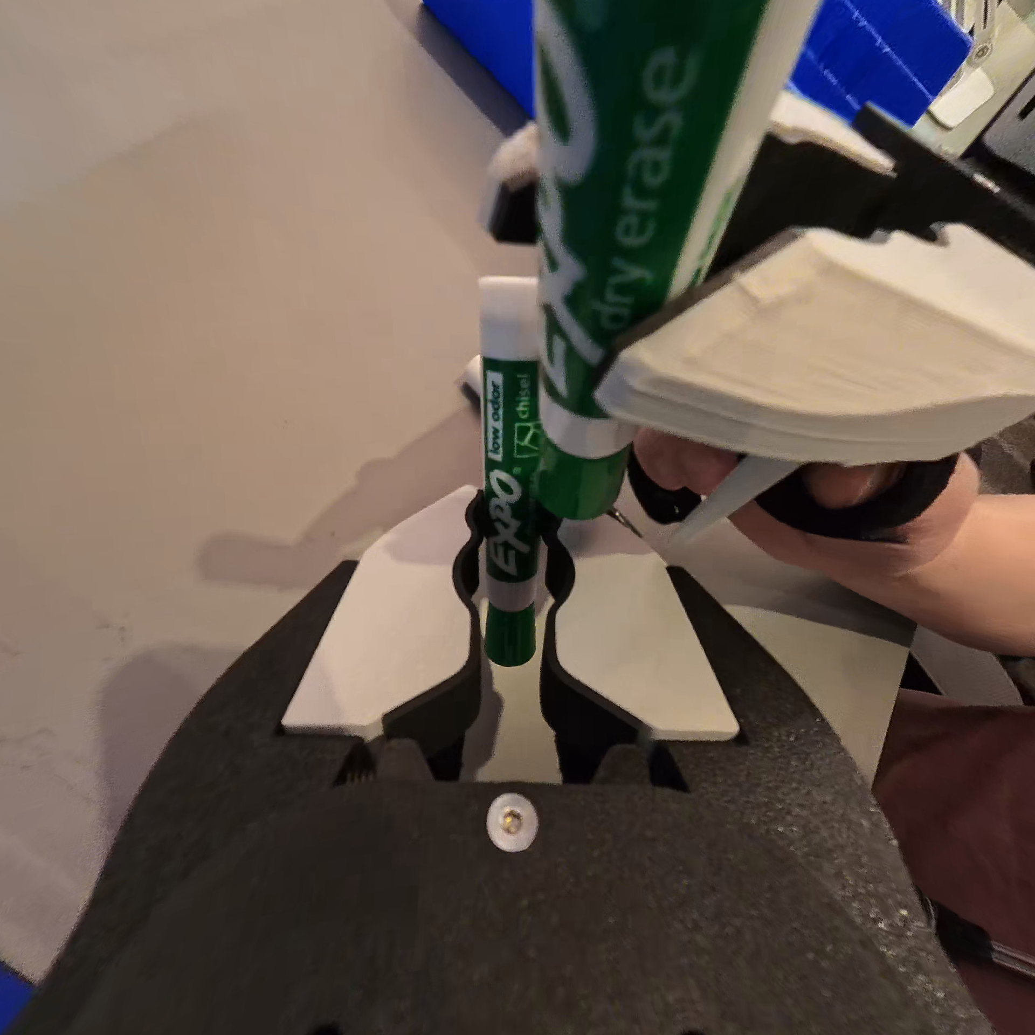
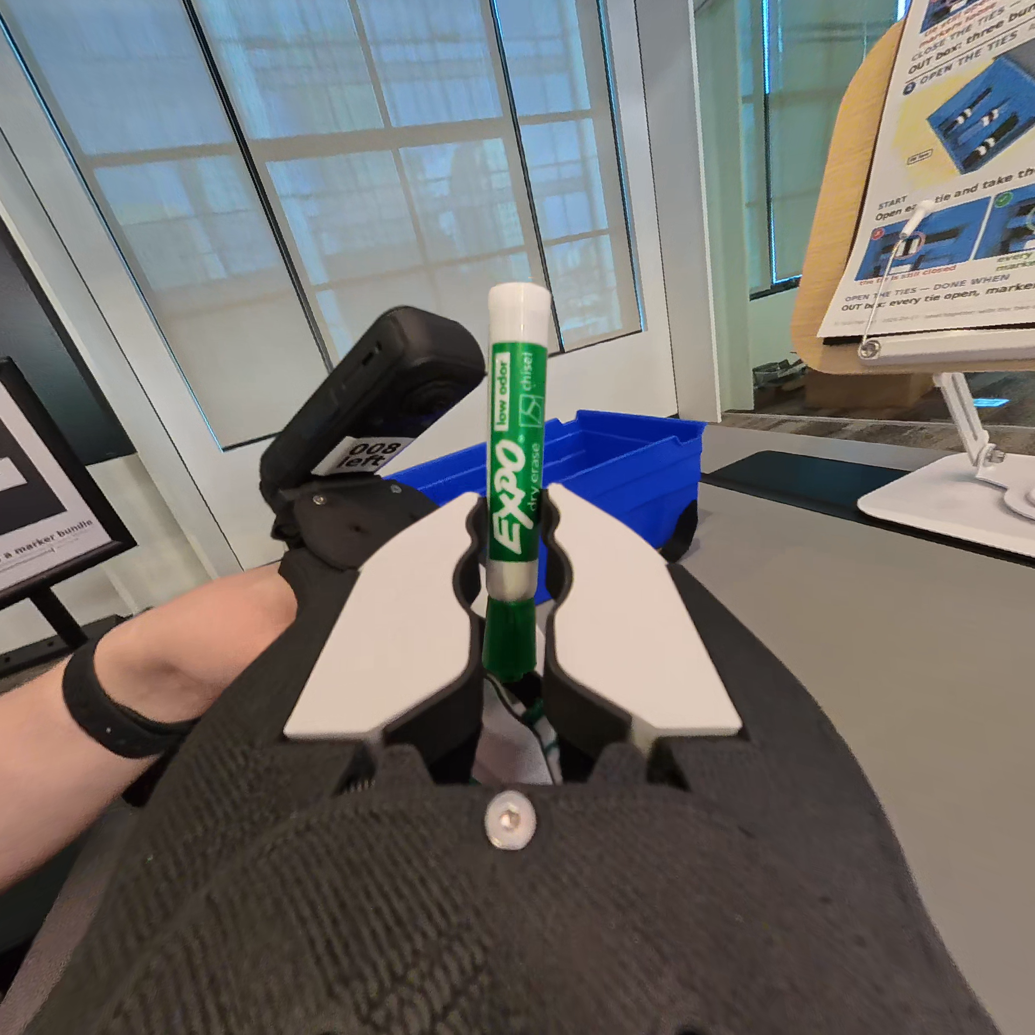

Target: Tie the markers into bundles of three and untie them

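Observation:
In the left wrist view my left gripper [image 1: 512, 526] is shut on a green marker [image 1: 507, 448] with a white end, held upright above the pale table [image 1: 168, 280]. A second green marker [image 1: 627, 168] hangs close beside it, cap end down, clamped by the right gripper's white finger [image 1: 784, 364]. In the right wrist view my right gripper [image 2: 514, 504] is shut on that green marker [image 2: 515, 420], which points up. The left gripper's black body and camera [image 2: 381, 381] sit just to its left. Something white and green shows low between the fingers, unclear.
A blue bin [image 2: 616, 465] stands behind the grippers on the grey table [image 2: 840, 616]; blue bins also show at the top of the left wrist view [image 1: 873, 61]. An instruction sheet on a white stand [image 2: 952, 168] is at the right. Windows lie behind. A hand [image 1: 840, 532] holds the right gripper.

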Action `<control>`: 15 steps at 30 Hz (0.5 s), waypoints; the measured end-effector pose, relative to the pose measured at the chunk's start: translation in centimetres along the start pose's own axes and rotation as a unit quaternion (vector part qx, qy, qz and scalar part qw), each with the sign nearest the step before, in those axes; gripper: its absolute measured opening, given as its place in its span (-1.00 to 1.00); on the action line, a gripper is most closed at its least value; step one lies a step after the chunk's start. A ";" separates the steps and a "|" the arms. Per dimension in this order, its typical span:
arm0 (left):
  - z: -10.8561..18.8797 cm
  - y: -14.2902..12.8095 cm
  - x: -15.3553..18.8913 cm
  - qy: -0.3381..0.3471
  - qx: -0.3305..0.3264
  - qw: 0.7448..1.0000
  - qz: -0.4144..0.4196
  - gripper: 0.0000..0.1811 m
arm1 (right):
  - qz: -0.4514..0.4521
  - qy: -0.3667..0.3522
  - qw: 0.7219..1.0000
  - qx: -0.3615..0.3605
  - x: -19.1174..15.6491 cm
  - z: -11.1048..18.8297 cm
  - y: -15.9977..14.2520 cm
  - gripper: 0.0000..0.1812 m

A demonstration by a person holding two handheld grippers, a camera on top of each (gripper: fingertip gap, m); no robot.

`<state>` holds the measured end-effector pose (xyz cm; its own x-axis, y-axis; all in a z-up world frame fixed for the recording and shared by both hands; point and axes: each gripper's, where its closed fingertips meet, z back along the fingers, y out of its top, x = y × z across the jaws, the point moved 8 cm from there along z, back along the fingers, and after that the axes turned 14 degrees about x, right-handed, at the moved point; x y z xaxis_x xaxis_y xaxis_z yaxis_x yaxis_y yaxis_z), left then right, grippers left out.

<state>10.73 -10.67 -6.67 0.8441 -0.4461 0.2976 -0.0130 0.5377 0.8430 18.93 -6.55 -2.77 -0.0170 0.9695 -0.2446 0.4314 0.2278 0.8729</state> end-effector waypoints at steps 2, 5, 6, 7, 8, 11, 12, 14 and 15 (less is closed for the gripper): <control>0.1 -0.2 -0.2 -0.009 -0.017 1.000 0.003 -0.79 | -0.002 -0.002 1.000 -0.004 0.4 0.4 0.2 -0.78; 0.4 -0.5 -0.9 0.008 -0.065 0.997 -0.029 -0.79 | -0.064 0.018 0.998 0.015 1.0 1.1 0.7 -0.79; 0.5 -0.6 -1.1 0.006 -0.083 0.996 -0.038 -0.79 | -0.088 0.027 0.996 0.016 1.3 1.4 0.9 -0.79; 0.7 -0.9 -1.2 -0.003 -0.108 0.993 -0.041 -0.79 | -0.111 0.033 0.993 0.003 1.7 1.6 1.1 -0.78; 0.9 -1.1 -1.3 -0.012 -0.132 0.990 -0.044 -0.79 | -0.132 0.034 0.990 -0.023 2.2 1.9 1.2 -0.79; 1.6 -1.9 -1.8 -0.028 -0.196 0.978 -0.060 -0.79 | -0.164 0.044 0.972 -0.163 2.9 2.9 1.3 -0.79; 1.8 -2.1 -2.0 -0.033 -0.212 0.974 -0.066 -0.79 | -0.152 0.053 0.963 -0.217 2.8 3.3 1.2 -0.78; 1.9 -2.2 -2.2 -0.043 -0.232 0.969 -0.075 -0.79 | -0.093 0.055 0.940 -0.325 2.7 3.9 0.8 -0.78; 1.9 -2.2 -2.2 -0.046 -0.237 0.968 -0.073 -0.79 | -0.055 0.054 0.928 -0.365 2.7 4.1 0.6 -0.78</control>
<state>7.84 -12.25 -8.31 0.7671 -0.5916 0.2479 0.3684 0.7228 0.5847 22.85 -4.20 -4.62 -0.1326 0.9310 -0.3402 -0.3033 0.2887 0.9081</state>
